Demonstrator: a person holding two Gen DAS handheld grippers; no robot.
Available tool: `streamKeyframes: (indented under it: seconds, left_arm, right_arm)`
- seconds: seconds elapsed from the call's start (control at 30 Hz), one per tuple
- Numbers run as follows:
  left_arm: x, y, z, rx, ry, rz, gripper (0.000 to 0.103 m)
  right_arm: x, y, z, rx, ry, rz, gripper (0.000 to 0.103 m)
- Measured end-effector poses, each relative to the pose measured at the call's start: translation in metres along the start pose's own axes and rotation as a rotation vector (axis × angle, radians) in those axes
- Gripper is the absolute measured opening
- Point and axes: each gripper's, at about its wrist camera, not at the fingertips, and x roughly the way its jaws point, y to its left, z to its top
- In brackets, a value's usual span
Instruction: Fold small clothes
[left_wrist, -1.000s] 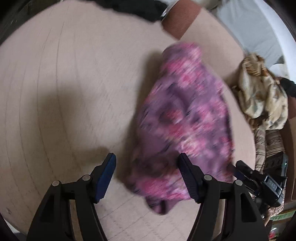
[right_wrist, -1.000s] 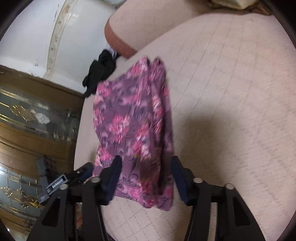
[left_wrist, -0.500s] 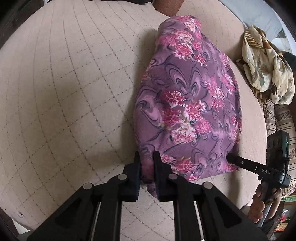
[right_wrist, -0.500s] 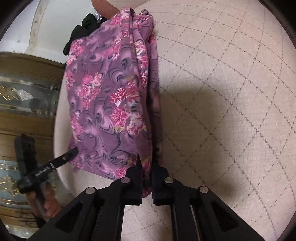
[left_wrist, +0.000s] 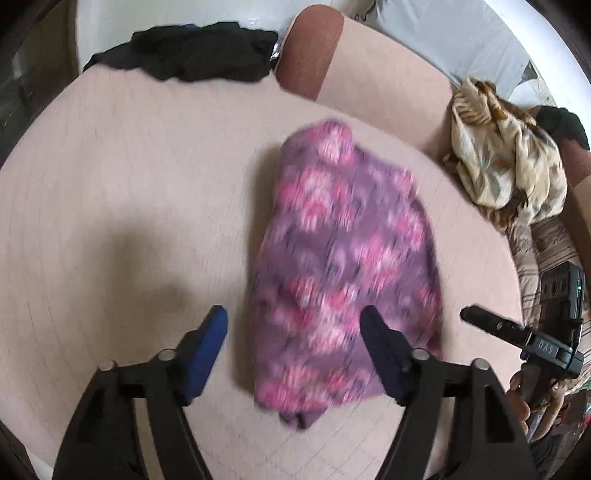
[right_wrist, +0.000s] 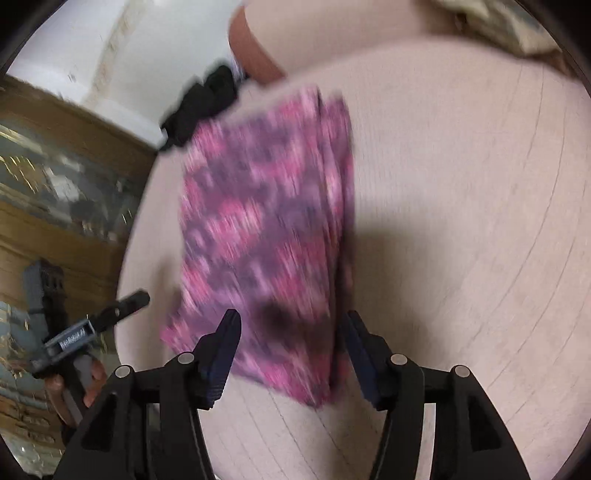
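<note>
A purple garment with pink flowers (left_wrist: 343, 266) lies folded on the beige quilted cushion (left_wrist: 129, 184). My left gripper (left_wrist: 295, 332) is open and empty, hovering over the garment's near left corner. In the right wrist view the same garment (right_wrist: 266, 229) lies on the cushion (right_wrist: 461, 221). My right gripper (right_wrist: 290, 332) is open and empty above the garment's near right edge. The right gripper also shows in the left wrist view (left_wrist: 517, 336). Both views are motion-blurred.
A black garment (left_wrist: 192, 51) lies at the cushion's far edge beside a brown bolster (left_wrist: 310, 48). A crumpled cream patterned cloth (left_wrist: 506, 162) sits at the right. A wooden cabinet (right_wrist: 55, 177) stands to the left in the right wrist view.
Half a second ago both grippers were shut on the garment's near corners. Both have opened, let the garment go and drawn back from it. The garment lies on the cushion.
</note>
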Motion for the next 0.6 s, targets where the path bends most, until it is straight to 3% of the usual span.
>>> streamKeyframes:
  seconds: [0.07, 0.1, 0.23, 0.37, 0.4, 0.47, 0.5, 0.53, 0.6]
  left_arm:
    - [0.005, 0.003, 0.023, -0.007, 0.032, 0.02, 0.074]
    - [0.013, 0.004, 0.045, -0.016, 0.047, -0.008, 0.074]
    - [0.057, 0.022, 0.097, -0.143, 0.003, -0.107, 0.074]
    - [0.119, 0.049, 0.107, -0.357, 0.091, -0.281, 0.074]
    - [0.129, 0.049, 0.108, -0.373, 0.116, -0.301, 0.074]
    - [0.134, 0.043, 0.11, -0.333, 0.093, -0.312, 0.074]
    - [0.133, 0.04, 0.11, -0.3, 0.078, -0.285, 0.069]
    - [0.133, 0.036, 0.111, -0.268, 0.069, -0.26, 0.057]
    - [0.125, 0.037, 0.112, -0.311, 0.082, -0.289, 0.054]
  right_arm:
    - [-0.009, 0.005, 0.028, 0.014, -0.054, 0.018, 0.062]
    - [-0.006, 0.007, 0.04, 0.017, -0.067, 0.0, 0.062]
    - [0.015, 0.01, 0.094, -0.008, -0.064, -0.008, 0.043]
    - [0.04, -0.002, 0.137, 0.002, -0.116, -0.018, 0.043]
    - [0.05, -0.006, 0.146, 0.02, -0.118, -0.036, 0.043]
    - [0.072, -0.017, 0.156, 0.055, -0.079, 0.009, 0.041]
    - [0.084, -0.021, 0.159, 0.062, -0.065, 0.025, 0.036]
    - [0.091, -0.024, 0.161, 0.06, -0.059, -0.009, 0.012]
    - [0.09, -0.034, 0.165, 0.099, -0.064, 0.02, 0.008]
